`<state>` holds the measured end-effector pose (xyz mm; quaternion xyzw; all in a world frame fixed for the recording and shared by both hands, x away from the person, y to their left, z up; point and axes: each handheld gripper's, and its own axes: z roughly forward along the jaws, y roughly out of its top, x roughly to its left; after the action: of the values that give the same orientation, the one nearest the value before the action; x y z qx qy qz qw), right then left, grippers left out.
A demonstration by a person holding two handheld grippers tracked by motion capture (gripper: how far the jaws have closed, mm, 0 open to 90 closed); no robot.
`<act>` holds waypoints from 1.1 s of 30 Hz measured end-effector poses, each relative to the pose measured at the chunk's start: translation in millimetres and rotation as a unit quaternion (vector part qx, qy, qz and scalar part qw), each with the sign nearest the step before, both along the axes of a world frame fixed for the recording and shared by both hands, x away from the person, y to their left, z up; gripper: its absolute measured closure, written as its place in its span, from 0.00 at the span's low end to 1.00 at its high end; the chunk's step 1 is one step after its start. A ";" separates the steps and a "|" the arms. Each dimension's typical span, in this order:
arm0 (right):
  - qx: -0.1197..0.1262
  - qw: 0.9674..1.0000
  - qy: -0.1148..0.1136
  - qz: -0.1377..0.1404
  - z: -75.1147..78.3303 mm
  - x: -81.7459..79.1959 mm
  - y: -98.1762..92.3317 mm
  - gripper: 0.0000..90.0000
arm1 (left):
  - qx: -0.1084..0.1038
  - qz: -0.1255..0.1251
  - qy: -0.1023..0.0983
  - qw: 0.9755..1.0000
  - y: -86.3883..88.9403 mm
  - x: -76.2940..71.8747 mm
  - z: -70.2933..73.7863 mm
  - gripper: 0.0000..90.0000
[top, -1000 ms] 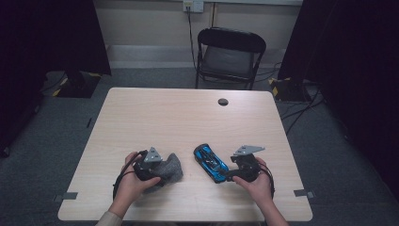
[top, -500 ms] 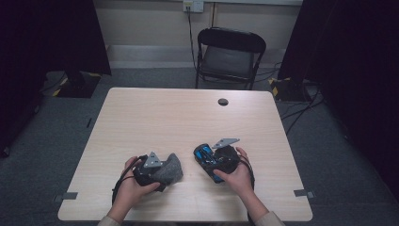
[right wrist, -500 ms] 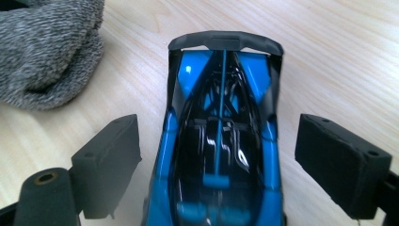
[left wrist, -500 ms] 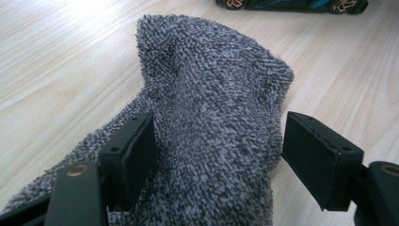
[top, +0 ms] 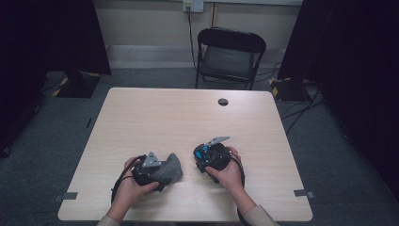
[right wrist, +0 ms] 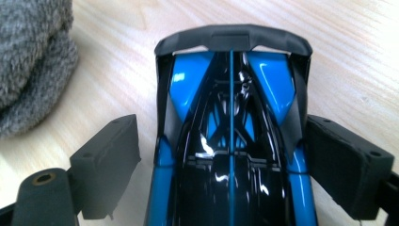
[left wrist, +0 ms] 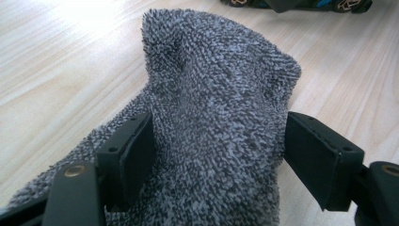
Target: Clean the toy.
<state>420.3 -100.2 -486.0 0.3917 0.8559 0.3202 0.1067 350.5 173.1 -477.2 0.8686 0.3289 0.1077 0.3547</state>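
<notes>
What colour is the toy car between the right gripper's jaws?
The toy car is bright blue with glossy black; the right gripper view shows it best.

A light wood-grain table (top: 155,117) stands on grey carpet (top: 329,141), with a small dark round grommet (top: 223,101) near its far edge. Behind it a black folding chair (top: 229,56) faces the table. The back wall (top: 141,23) is pale, with a white outlet (top: 193,4) and a cable (top: 190,33) hanging down from it. Black curtains (top: 47,37) darken both sides — more cables (top: 301,110) trail across the floor at right. Grey tape strips (top: 301,193) mark the carpet beside the table's near corners.
</notes>
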 end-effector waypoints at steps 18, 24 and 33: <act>-0.019 0.999 -0.026 0.002 -3.0 1.3 4.0 0.25 | -0.006 0.001 0.003 1.000 2.2 1.0 -0.8 0.29; -0.028 0.999 -0.016 0.013 -1.1 -1.1 -2.8 0.23 | -0.007 0.000 0.002 1.000 2.7 1.2 -0.8 0.29; -0.031 0.999 -0.013 0.027 -0.6 -15.1 -17.4 0.25 | -0.003 0.003 0.001 1.000 1.4 0.1 -0.3 0.29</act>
<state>405.1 -117.5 -486.6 0.3611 0.8742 0.3011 0.1215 350.6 174.5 -477.5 0.8667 0.3323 0.1068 0.3564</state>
